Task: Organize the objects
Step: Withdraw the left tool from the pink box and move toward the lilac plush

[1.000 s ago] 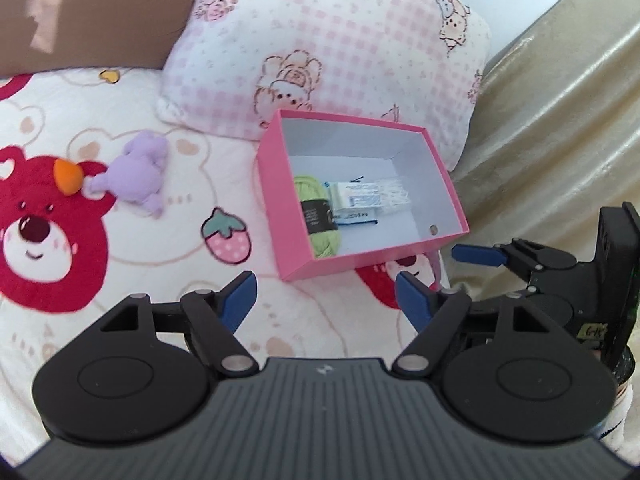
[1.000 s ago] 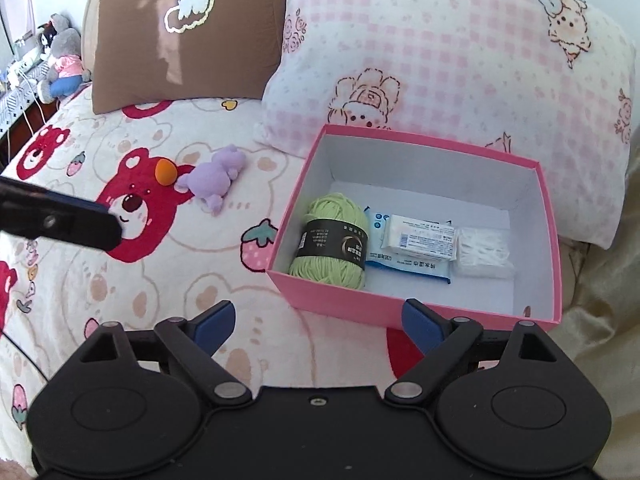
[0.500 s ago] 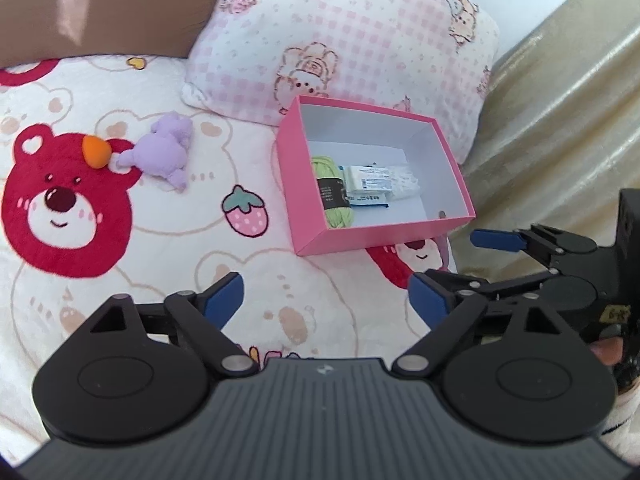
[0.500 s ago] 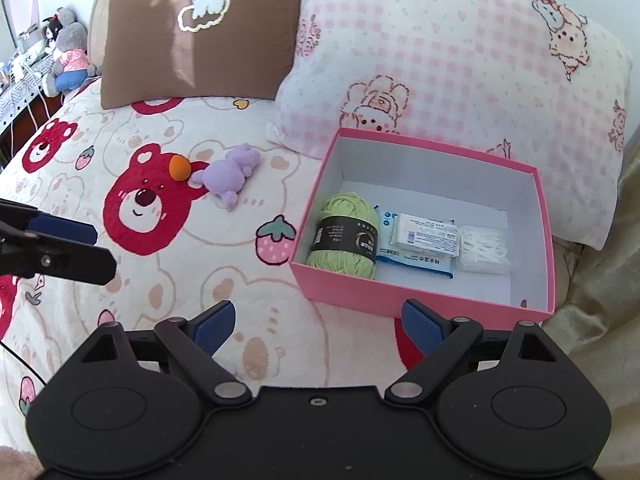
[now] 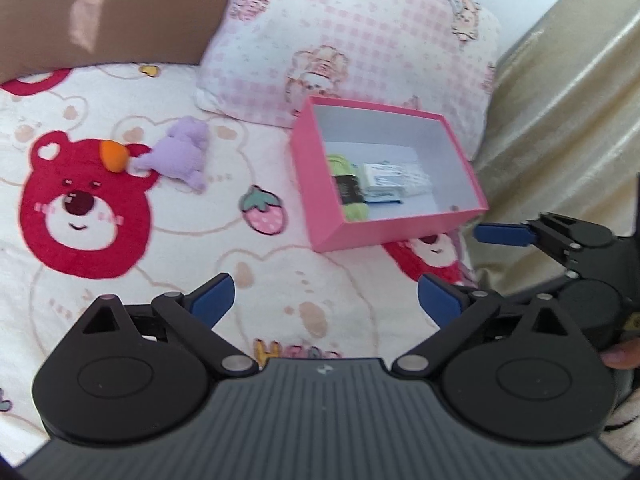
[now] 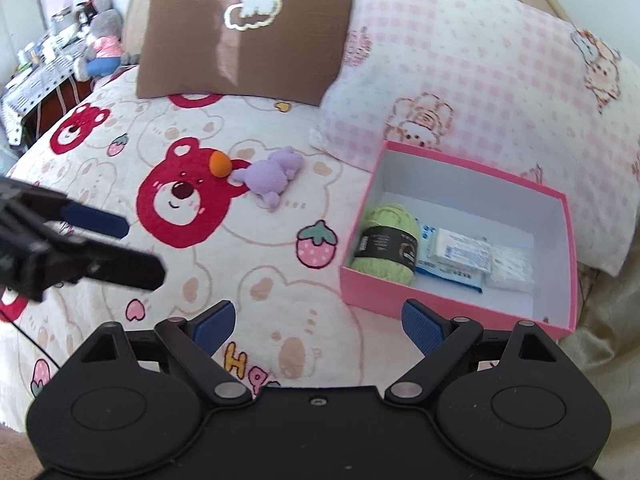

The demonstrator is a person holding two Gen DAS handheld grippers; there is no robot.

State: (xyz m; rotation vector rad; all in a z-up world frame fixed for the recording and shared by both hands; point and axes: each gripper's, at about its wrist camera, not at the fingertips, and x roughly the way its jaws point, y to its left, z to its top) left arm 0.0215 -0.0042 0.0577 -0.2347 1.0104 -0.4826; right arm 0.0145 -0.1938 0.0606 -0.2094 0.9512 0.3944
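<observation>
A pink box (image 5: 324, 196) (image 6: 440, 302) lies on the bed by the pink pillow. It holds a green yarn ball (image 6: 386, 246) (image 5: 346, 188), a white packet (image 6: 462, 252) (image 5: 390, 178) and a clear bag (image 6: 512, 268). A purple plush toy (image 5: 182, 154) (image 6: 272, 176) with an orange tip (image 5: 114, 156) (image 6: 219, 163) lies on the bedspread, left of the box. My left gripper (image 5: 326, 302) is open and empty, well short of the box. My right gripper (image 6: 318, 322) is open and empty, near the box's front wall.
A bear-print bedspread (image 5: 120, 280) (image 6: 280, 288) covers the bed. A pink checked pillow (image 5: 352, 44) (image 6: 480, 76) and a brown pillow (image 5: 104, 12) (image 6: 248, 32) stand behind. A gold curtain (image 5: 568, 100) hangs at right. A side table with stuffed toys (image 6: 100, 40) stands far left.
Both grippers have pulled back from the box, which looks smaller now. Both views have swung left, showing more bedspread and the plush toy. Both stay open.
</observation>
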